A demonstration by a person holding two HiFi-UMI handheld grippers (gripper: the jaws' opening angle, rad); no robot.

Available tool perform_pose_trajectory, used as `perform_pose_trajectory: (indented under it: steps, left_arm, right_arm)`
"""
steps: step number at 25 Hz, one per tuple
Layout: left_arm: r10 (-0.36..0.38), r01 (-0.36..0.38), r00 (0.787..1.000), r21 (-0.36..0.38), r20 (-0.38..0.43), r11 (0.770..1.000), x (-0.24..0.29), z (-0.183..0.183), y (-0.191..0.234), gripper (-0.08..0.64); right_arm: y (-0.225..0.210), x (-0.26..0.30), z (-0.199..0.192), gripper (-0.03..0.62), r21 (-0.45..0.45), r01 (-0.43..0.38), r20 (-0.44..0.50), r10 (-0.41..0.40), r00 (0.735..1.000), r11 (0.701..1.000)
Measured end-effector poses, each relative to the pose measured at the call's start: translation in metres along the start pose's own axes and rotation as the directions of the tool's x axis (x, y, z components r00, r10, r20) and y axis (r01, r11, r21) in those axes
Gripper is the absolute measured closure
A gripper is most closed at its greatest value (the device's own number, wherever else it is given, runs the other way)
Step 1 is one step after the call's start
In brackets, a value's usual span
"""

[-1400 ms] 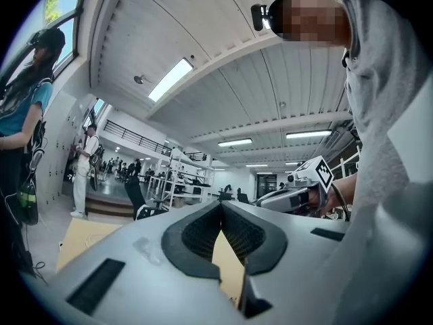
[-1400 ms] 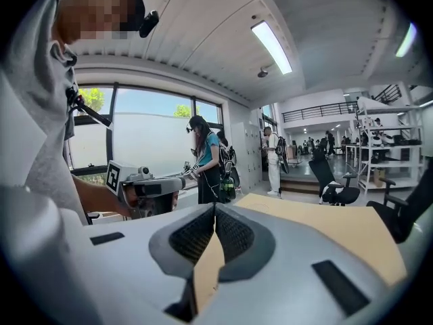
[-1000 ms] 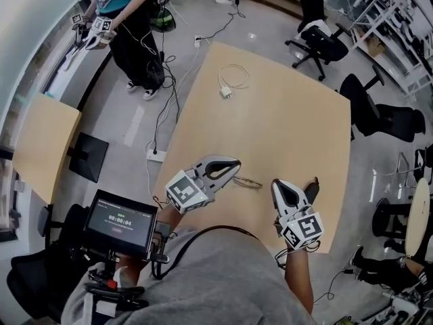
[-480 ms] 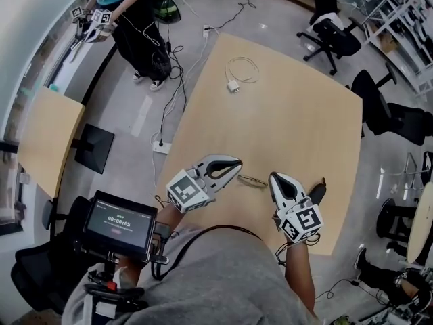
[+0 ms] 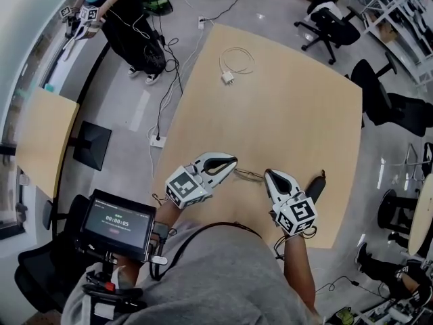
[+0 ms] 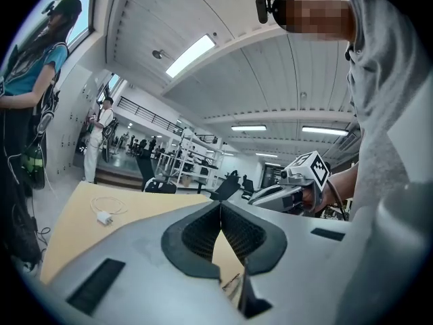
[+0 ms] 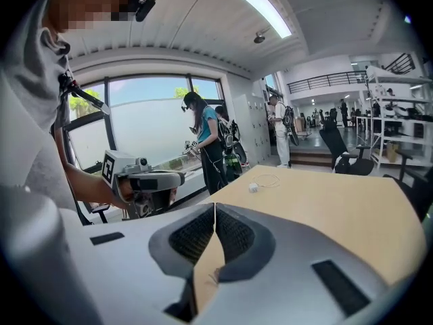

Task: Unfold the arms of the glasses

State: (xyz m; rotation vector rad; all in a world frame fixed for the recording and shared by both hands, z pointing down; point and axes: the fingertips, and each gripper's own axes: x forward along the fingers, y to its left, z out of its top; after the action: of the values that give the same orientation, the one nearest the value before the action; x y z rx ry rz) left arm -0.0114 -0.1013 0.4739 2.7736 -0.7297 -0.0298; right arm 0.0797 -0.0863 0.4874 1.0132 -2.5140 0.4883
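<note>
Low in the frame's centre, thin-framed glasses [image 5: 249, 176] lie on the tabletop [image 5: 291, 100] between the left claw [image 5: 234, 162] and the right claw [image 5: 268, 175]. Both claws' jaws are pressed together at the tips.

Left gripper [image 5: 234, 161] and right gripper [image 5: 268, 175] angle toward each other, fingers [image 6: 199, 235] closed.

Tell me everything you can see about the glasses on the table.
The glasses are a thin, dark wire frame, apparently metal. They lie on the wooden table near the person's side, between the left gripper and the right gripper, whose jaws are both closed. Each end lies close to a gripper tip; contact cannot be judged. The arms seem folded, but the frame is too small to be sure.
</note>
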Motion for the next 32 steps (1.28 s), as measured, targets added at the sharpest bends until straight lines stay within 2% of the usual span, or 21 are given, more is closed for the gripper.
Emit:
perform_pose_trajectory:
  steps: [6, 11, 15, 21, 23, 25, 29, 32]
  left_arm:
    - [0.015, -0.02, 0.995, -0.052, -0.094, 0.998, -0.012, -0.051, 0.01, 0.554]
    - [0.026, -0.047, 0.979, -0.101, -0.202, 0.994, -0.023, -0.103, 0.017, 0.554]
    - [0.018, -0.059, 0.957, -0.134, -0.289, 0.989, -0.029, -0.143, 0.018, 0.554]
    - [-0.009, -0.059, 0.924, -0.165, -0.383, 0.984, -0.034, -0.188, 0.015, 0.554]
    - [-0.028, -0.046, 0.911, -0.168, -0.41, 0.985, -0.035, -0.2, 0.012, 0.554]
    - [-0.043, -0.032, 0.899, -0.164, -0.435, 0.986, -0.038, -0.209, 0.008, 0.554]
    - [-0.068, -0.008, 0.874, -0.153, -0.48, 0.988, -0.03, -0.225, 0.002, 0.553]
    - [-0.084, 0.002, 0.856, -0.159, -0.51, 0.987, -0.014, -0.233, -0.003, 0.552]
  right_arm:
    - [0.003, 0.011, -0.04, 0.584, 0.036, 0.0, -0.074, 0.003, 0.997, 0.999]
    - [0.002, 0.019, -0.076, 0.583, 0.035, 0.009, -0.157, -0.003, 0.988, 0.999]
    - [-0.003, 0.022, -0.11, 0.583, 0.041, 0.037, -0.236, -0.026, 0.971, 0.999]
    - [-0.013, 0.026, -0.163, 0.581, 0.04, 0.073, -0.353, -0.054, 0.934, 0.996]
    - [-0.011, 0.029, -0.177, 0.562, 0.038, 0.071, -0.388, -0.051, 0.92, 0.997]
    - [-0.004, 0.033, -0.19, 0.5, 0.038, 0.059, -0.425, -0.038, 0.904, 0.998]
    - [-0.006, 0.038, -0.21, 0.492, 0.031, 0.033, -0.479, -0.014, 0.878, 0.999]
    - [-0.019, 0.039, -0.219, 0.492, 0.022, 0.018, -0.494, -0.005, 0.869, 1.0]
